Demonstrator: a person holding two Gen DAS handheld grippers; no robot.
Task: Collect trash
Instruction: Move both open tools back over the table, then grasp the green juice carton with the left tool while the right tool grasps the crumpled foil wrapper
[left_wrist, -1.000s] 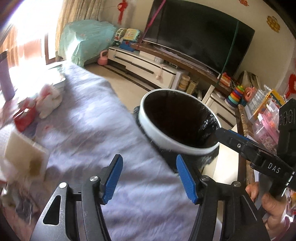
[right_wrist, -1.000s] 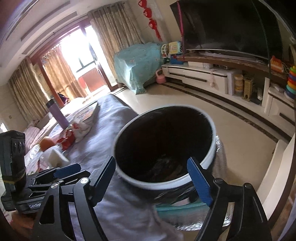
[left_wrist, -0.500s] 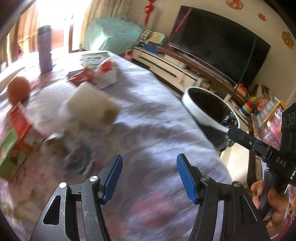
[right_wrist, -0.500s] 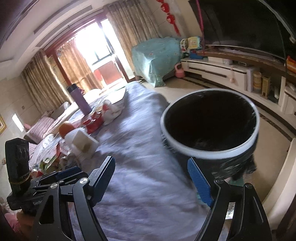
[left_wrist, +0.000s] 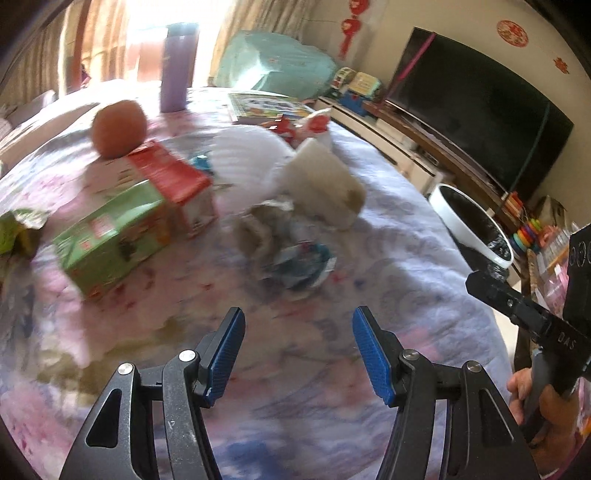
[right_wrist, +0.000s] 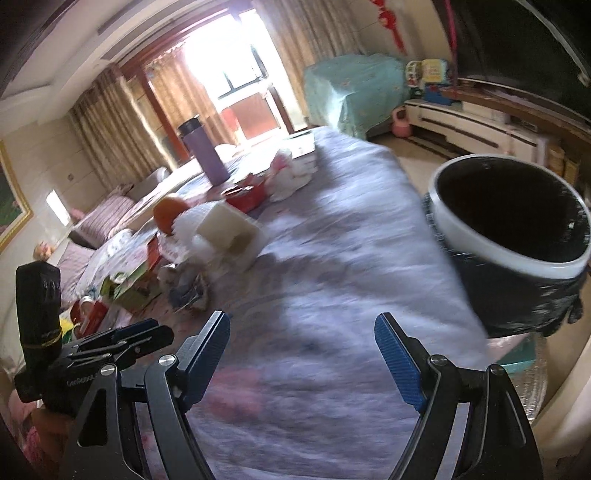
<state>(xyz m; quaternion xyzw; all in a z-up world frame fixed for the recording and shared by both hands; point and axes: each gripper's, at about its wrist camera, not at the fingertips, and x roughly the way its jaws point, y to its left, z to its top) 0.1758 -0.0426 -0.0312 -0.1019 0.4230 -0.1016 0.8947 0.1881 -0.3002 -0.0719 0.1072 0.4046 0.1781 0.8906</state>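
Note:
A white-rimmed trash bin with a black liner (right_wrist: 509, 229) stands off the table's right edge; it also shows in the left wrist view (left_wrist: 476, 225). Crumpled wrappers and paper (left_wrist: 291, 254) lie on the floral tablecloth just ahead of my left gripper (left_wrist: 298, 339), which is open and empty above the cloth. A beige foam block (left_wrist: 325, 184) and a green and red carton (left_wrist: 129, 218) lie behind them. My right gripper (right_wrist: 301, 350) is open and empty, over the table's near right part; the wrapper pile (right_wrist: 188, 284) lies to its left.
An orange (left_wrist: 118, 127), a purple bottle (left_wrist: 177, 66) and a picture book (left_wrist: 266, 107) are at the back of the table. Red and white packets (right_wrist: 280, 177) lie near the book. A TV (left_wrist: 476, 103) and low cabinet stand beyond the bin.
Both grippers have swung left, away from the bin and toward the litter on the table. The bin has shifted to the right edge of both views. Both stay open.

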